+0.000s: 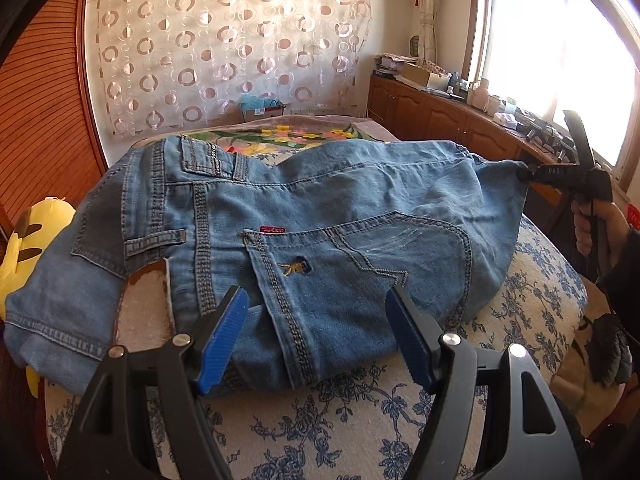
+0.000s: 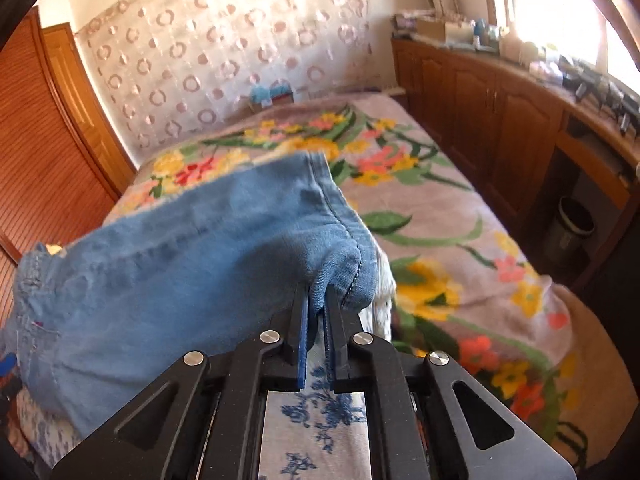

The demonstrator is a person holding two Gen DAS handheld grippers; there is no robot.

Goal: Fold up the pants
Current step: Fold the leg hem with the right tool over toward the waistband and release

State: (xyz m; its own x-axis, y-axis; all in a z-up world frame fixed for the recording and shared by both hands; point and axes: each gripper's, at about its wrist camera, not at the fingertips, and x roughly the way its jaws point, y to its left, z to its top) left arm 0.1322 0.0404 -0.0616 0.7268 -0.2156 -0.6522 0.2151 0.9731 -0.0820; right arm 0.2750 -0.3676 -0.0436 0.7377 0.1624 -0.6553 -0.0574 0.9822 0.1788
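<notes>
Blue denim pants (image 1: pixel 320 208) lie folded across a blue-flowered white cover (image 1: pixel 340 420), back pocket and red tag up. My left gripper (image 1: pixel 317 298) is open, its blue pads (image 1: pixel 224 332) standing either side of the pants' near edge without pressing it. At the far right, my right gripper (image 1: pixel 522 174), held by a hand (image 1: pixel 592 228), pinches the pants' right corner. In the right wrist view the right gripper (image 2: pixel 318 300) is shut on a bunched fold of the pants (image 2: pixel 180 264), with cloth squeezed between the pads.
A yellow plush toy (image 1: pixel 28 240) lies at the left, partly under the pants. A flowered blanket (image 2: pixel 440 220) covers the bed beyond. Wooden cabinets (image 2: pixel 500 112) with cluttered tops run along the right under a bright window; a bin (image 2: pixel 572 224) stands below them. Wooden doors (image 1: pixel 48 120) are on the left.
</notes>
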